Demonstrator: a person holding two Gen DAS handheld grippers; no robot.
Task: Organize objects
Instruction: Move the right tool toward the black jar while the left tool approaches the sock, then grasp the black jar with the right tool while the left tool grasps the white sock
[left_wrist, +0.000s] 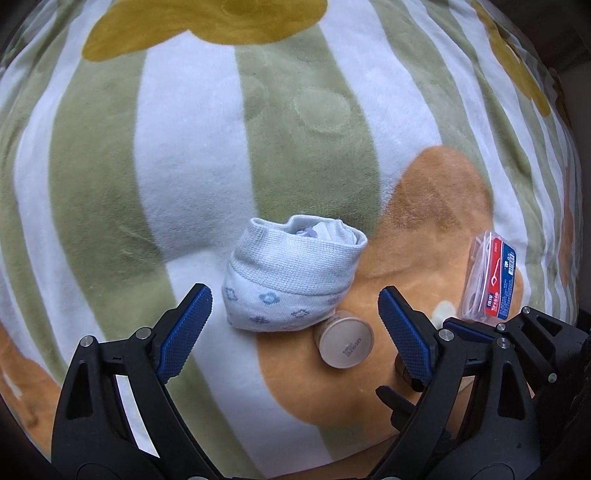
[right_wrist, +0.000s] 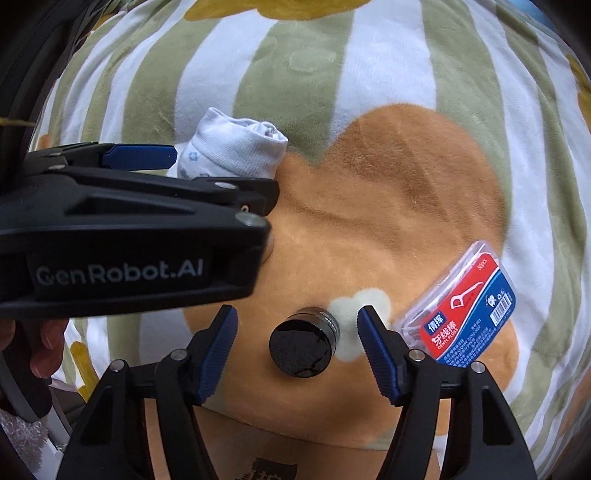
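Note:
A rolled pale-blue sock (left_wrist: 291, 275) lies on a striped plush blanket (left_wrist: 184, 166). A small beige bottle (left_wrist: 345, 341) lies on its side just below the sock. My left gripper (left_wrist: 293, 325) is open, its jaws on either side of the sock and bottle. A clear dental floss box (left_wrist: 489, 280) with a red and blue label lies at the right. In the right wrist view my right gripper (right_wrist: 297, 341) is open around a small black jar (right_wrist: 304, 343) lying on its side. The floss box (right_wrist: 463, 312) sits just right of it, the sock (right_wrist: 232, 149) farther back.
The blanket (right_wrist: 369, 92) has green and white stripes with orange and mustard flower patches. The left gripper's black body (right_wrist: 129, 236) fills the left of the right wrist view. The right gripper's body (left_wrist: 517, 350) shows at the lower right of the left wrist view.

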